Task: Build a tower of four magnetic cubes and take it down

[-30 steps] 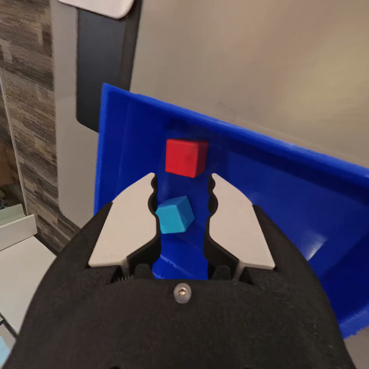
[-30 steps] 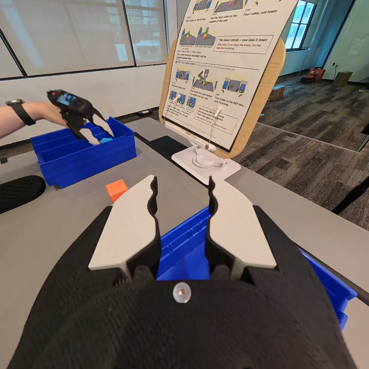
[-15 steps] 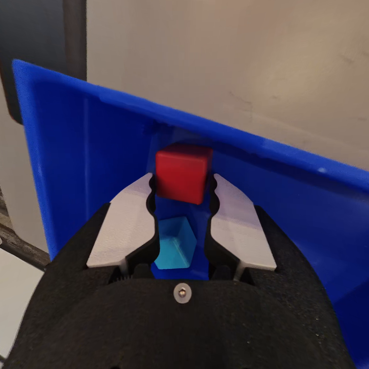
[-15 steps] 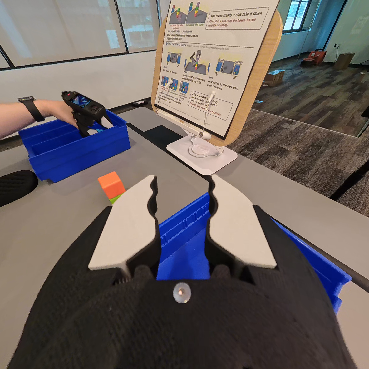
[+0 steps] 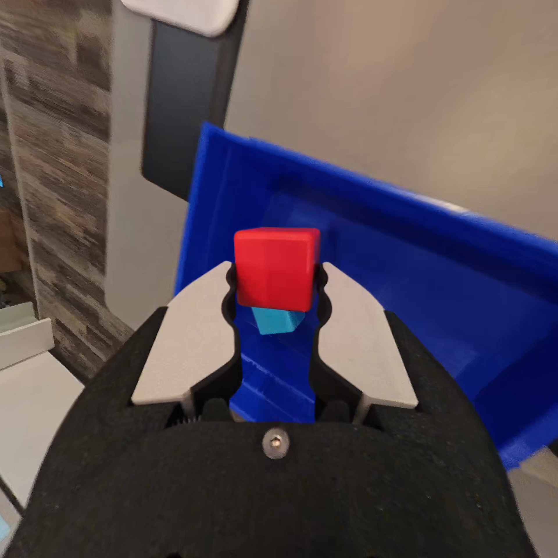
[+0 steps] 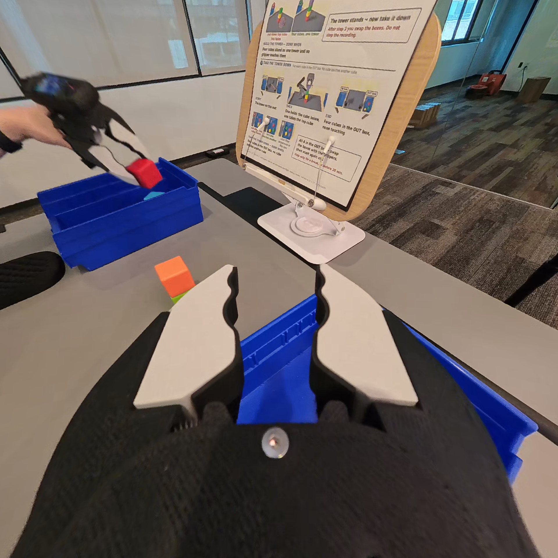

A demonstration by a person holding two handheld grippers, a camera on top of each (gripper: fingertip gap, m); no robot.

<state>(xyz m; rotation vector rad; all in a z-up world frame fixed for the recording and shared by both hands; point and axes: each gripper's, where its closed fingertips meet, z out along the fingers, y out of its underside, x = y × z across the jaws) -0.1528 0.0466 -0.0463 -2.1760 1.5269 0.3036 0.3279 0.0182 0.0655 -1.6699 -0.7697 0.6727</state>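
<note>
place: office meeting room | evidence: long grey tabletop (image 6: 407, 302), glass partition walls (image 6: 126, 39), patterned carpet floor (image 6: 483, 169), instruction sheet on a wooden stand (image 6: 401, 126), large windows (image 6: 459, 21)

smooth red cube (image 5: 276, 268), glossy plastic bin (image 5: 422, 229)

The red cube (image 5: 274, 268) is a plain, glossy block with softly rounded edges, clamped at its two side faces between the fingertips of the left tool (image 5: 275, 279) and held in the air above the far blue bin (image 6: 120, 217). Seen from the right wrist view, it hangs tilted, one corner pointing down. The light blue cube (image 5: 276, 323) lies on the floor of that bin, just below the red one and turned askew. On the grey desk (image 6: 90, 332), the orange cube (image 6: 174, 275) stands squarely on the green cube (image 6: 178, 298), which is mostly hidden.
</note>
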